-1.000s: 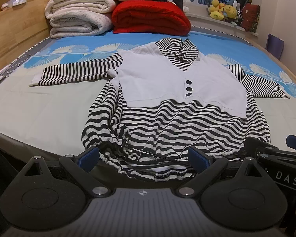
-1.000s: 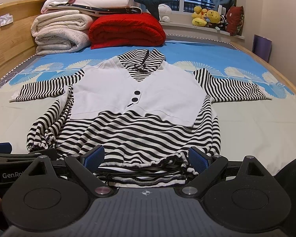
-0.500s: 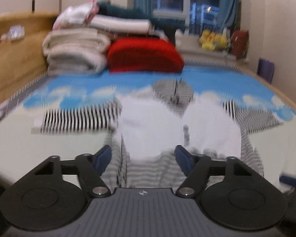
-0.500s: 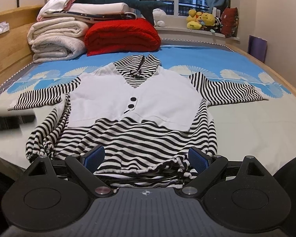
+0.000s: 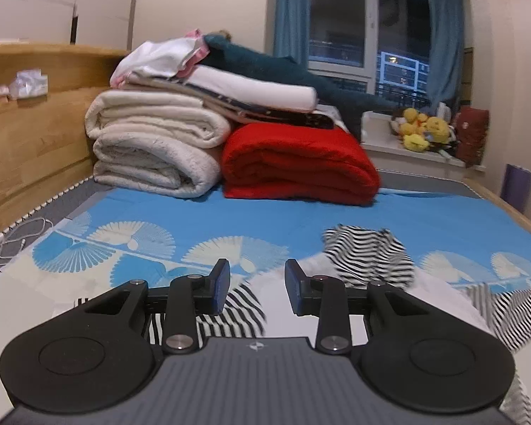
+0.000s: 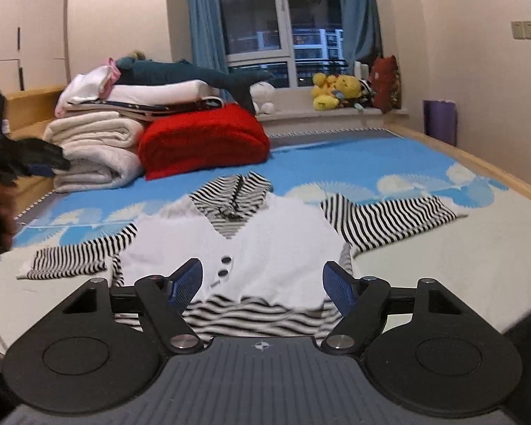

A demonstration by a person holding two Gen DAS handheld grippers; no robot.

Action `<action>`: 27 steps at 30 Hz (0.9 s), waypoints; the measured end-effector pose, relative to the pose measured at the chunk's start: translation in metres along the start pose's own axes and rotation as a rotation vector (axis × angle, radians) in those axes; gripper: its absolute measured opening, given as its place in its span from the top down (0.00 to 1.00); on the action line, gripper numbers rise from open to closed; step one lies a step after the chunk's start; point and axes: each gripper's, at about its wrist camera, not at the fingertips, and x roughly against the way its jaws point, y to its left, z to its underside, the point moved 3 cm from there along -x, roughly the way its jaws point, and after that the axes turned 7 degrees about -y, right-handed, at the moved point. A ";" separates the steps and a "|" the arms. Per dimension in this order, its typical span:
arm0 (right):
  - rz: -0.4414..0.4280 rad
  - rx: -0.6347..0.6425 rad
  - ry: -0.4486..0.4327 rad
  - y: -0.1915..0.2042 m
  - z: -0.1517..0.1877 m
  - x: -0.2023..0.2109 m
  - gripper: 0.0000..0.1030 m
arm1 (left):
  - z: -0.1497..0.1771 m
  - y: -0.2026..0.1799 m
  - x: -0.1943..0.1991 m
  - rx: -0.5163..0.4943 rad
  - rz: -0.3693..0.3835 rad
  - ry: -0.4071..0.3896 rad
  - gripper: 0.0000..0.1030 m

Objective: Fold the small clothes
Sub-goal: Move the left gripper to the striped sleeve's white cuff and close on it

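Observation:
A small black-and-white striped top with a white vest front (image 6: 265,244) lies flat on the bed, sleeves spread out to both sides. My right gripper (image 6: 263,285) hovers over its lower front; the jaws are closing and nothing is pressed between them. My left gripper (image 5: 256,290) hangs above the top's left shoulder, near where the striped sleeve (image 5: 237,304) begins, with the striped collar (image 5: 368,255) to its right. Its jaws are closing too, and they grip nothing. In the right wrist view the left gripper (image 6: 21,163) is a blur at the left edge, held by a hand.
Folded white blankets (image 5: 159,141) and a red blanket (image 5: 297,163) are stacked at the far end of the blue patterned sheet (image 5: 442,219). A wooden headboard (image 5: 28,131) runs along the left. Plush toys (image 6: 332,92) sit on the windowsill.
Both grippers rose from the hem. The left one swept forward over the top to its left shoulder and its jaws narrowed a lot. The right jaws narrowed slightly. The top lies unmoved.

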 end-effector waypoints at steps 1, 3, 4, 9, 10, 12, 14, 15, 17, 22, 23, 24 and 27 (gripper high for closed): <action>-0.023 0.016 0.002 -0.001 -0.008 -0.003 0.25 | 0.001 0.011 -0.018 0.018 -0.013 0.010 0.63; -0.065 0.045 -0.003 0.001 -0.023 -0.010 0.25 | 0.011 0.039 -0.048 0.049 -0.062 0.040 0.63; -0.089 0.066 -0.008 0.003 -0.033 -0.017 0.25 | 0.021 0.054 -0.063 0.062 -0.107 0.064 0.63; -0.208 0.114 -0.085 0.022 -0.084 -0.066 0.21 | 0.064 0.127 -0.117 0.218 -0.297 0.291 0.63; -0.227 0.128 -0.101 0.027 -0.093 -0.081 0.21 | 0.067 0.138 -0.124 0.236 -0.313 0.301 0.63; -0.252 0.144 -0.119 0.040 -0.109 -0.119 0.21 | 0.072 0.157 -0.136 0.246 -0.360 0.325 0.62; -0.287 0.134 -0.120 0.051 -0.121 -0.157 0.21 | 0.082 0.178 -0.145 0.291 -0.395 0.357 0.62; -0.300 0.128 -0.117 0.056 -0.124 -0.175 0.22 | 0.088 0.189 -0.147 0.321 -0.409 0.373 0.62; -0.307 0.123 -0.105 0.064 -0.124 -0.212 0.22 | 0.099 0.209 -0.149 0.364 -0.448 0.400 0.62; -0.275 0.114 0.027 0.067 -0.087 -0.268 0.38 | 0.117 0.241 -0.155 0.416 -0.498 0.436 0.59; -0.285 0.115 0.075 0.066 -0.081 -0.278 0.41 | 0.120 0.245 -0.157 0.430 -0.504 0.443 0.58; -0.282 0.114 0.102 0.066 -0.078 -0.286 0.44 | 0.123 0.249 -0.161 0.443 -0.512 0.452 0.58; -0.265 0.106 0.130 0.063 -0.078 -0.303 0.47 | 0.135 0.258 -0.169 0.506 -0.556 0.506 0.58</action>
